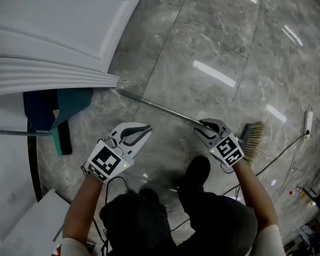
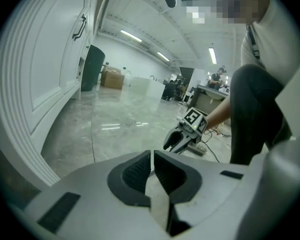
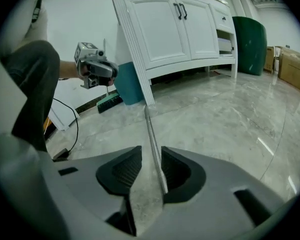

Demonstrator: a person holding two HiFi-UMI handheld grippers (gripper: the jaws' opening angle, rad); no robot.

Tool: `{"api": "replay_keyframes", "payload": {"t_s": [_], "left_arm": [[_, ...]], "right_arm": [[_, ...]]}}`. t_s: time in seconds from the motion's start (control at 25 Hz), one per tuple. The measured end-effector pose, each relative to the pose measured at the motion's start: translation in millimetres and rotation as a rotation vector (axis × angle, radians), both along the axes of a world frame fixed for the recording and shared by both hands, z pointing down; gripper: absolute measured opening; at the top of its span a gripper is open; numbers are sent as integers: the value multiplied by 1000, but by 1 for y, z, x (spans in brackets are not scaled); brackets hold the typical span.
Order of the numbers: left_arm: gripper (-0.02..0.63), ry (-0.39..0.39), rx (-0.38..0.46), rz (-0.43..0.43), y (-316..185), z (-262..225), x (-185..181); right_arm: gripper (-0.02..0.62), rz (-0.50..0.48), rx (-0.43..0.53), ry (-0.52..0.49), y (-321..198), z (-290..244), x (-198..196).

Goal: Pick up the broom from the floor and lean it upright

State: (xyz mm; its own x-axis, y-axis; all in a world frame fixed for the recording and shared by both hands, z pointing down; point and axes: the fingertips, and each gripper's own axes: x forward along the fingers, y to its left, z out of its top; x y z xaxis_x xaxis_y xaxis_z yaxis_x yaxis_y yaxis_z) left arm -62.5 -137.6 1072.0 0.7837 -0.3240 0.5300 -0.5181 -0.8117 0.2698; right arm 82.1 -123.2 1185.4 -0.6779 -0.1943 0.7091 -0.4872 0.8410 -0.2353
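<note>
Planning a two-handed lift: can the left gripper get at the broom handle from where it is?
Probably yes. The broom handle lies bare on the floor ahead of the left gripper, with nothing between them. Its jaws are together and must open first.

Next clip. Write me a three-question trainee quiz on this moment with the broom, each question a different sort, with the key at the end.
1. True or false: the broom is already standing upright.
2. Multiple choice: what lies between the jaws of the right claw? A) the broom's metal handle; B) a cable; C) nothing.
3. Fill in: the left claw, its jaws together, holds ____.

Key
1. False: it lies flat on the floor.
2. A; the jaws stand apart around it, not clamped.
3. nothing
</note>
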Motion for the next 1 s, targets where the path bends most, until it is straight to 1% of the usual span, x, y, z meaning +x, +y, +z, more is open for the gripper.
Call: {"api": "replay_keyframes", "payload": {"t_s": [0.16, 0.28, 0.48, 0.64, 0.76, 0.84, 1.0], "left_arm": [[21, 0, -5, 39, 7, 13, -1], [21, 3, -26, 56, 13, 19, -3], [21, -23, -39, 51, 19, 22, -9], [20, -33, -40, 40, 20, 21, -9], [21, -57, -47, 48, 24, 19, -15], [21, -75, -48, 45, 24, 17, -22], [21, -70, -19, 30, 10, -4, -29]], "right_arm": [[126, -22, -5, 11, 1, 35, -7], [133, -41, -6, 41, 1, 60, -10], [132, -131, 33, 146, 5, 99, -12], [105, -194, 55, 216, 8, 120, -12], [89, -210, 69, 225, 6, 124, -14], [83, -216, 54, 208, 7, 121, -15], [83, -203, 45, 173, 0, 94, -9]]}}
